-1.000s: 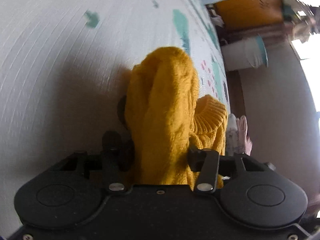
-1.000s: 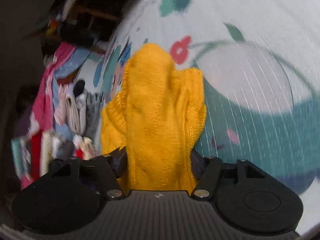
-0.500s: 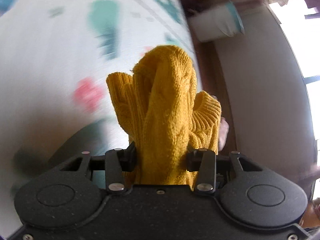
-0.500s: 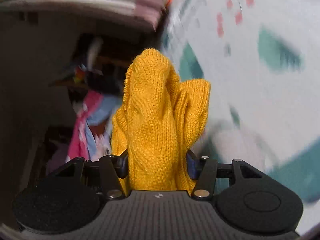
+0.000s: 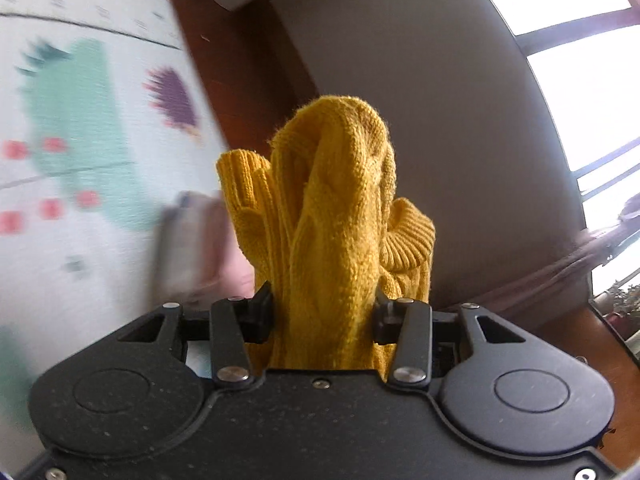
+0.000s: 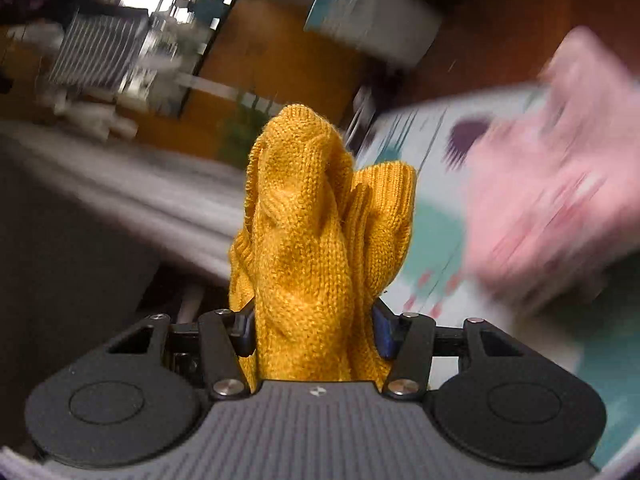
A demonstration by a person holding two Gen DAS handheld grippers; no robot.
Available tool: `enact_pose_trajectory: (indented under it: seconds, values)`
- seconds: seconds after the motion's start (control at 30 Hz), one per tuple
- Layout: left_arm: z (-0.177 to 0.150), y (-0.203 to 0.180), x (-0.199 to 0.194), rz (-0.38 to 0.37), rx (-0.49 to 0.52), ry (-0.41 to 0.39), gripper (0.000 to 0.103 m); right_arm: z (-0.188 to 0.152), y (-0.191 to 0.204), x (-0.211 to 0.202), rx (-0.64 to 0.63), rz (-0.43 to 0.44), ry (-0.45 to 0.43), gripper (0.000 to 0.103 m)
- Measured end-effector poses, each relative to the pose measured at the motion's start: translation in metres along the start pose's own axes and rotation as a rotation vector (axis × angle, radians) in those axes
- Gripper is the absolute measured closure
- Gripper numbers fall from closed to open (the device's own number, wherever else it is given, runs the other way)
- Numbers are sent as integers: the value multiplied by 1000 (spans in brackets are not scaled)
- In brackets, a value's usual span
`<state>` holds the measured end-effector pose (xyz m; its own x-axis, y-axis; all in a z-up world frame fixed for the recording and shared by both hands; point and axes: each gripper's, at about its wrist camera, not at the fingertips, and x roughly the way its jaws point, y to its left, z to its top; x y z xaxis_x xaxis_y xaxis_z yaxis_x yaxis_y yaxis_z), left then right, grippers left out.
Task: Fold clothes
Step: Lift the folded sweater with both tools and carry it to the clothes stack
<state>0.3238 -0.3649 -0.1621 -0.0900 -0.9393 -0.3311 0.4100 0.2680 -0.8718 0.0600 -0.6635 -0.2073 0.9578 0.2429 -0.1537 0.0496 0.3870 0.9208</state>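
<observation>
Your left gripper [image 5: 323, 314] pinches a bunched fold of the mustard-yellow cable-knit sweater [image 5: 336, 216], which rises between its jaws. To its left lies the patterned play mat [image 5: 72, 128]; beyond it stands a grey wall [image 5: 440, 80].

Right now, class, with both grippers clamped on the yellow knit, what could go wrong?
1. Each gripper, left and right, holds a thick bunched wad of yellow sweater, so layers may slip out unevenly.
2. The blurred pink item on the patterned mat might get snagged or covered.
</observation>
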Motion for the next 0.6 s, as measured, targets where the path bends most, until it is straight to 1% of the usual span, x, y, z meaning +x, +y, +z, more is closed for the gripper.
enact_pose_trajectory:
  seconds: [0.1, 0.23, 0.3, 0.4, 0.43, 0.47, 0.5, 0.53, 0.57, 0.6]
  values:
    - [-4, -2, 43, -23, -5, 19, 60, 26, -23, -21, 13, -41, -69, 49]
    - [-1, -1, 80, -19, -37, 34, 60, 46, -44, -33, 9, -95, -123, 49]
    - [4, -3, 93, -17, -43, 37, 60, 54, -49, -35, 13, -99, -150, 49]
    - [20, -9, 106, -21, -37, 35, 59, 65, -59, -31, 57, -75, -189, 49]
    - [27, -10, 110, -22, -39, 29, 58, 66, -61, -29, 72, -65, -203, 49]
    - [34, -11, 115, 3, -34, 18, 54, 67, -64, -26, 86, -58, -216, 49]
    - [38, -11, 121, 75, -12, 1, 47, 67, -68, -21, 94, -83, -227, 48]
    - [39, -12, 123, 134, 20, -16, 31, 69, -76, -14, 86, -171, -237, 40]
    - [33, -14, 120, 164, 77, -30, 30, 70, -84, -7, 77, -260, -246, 36]
    - [27, -16, 117, 194, 133, -44, 30, 71, -92, 0, 70, -350, -256, 36]
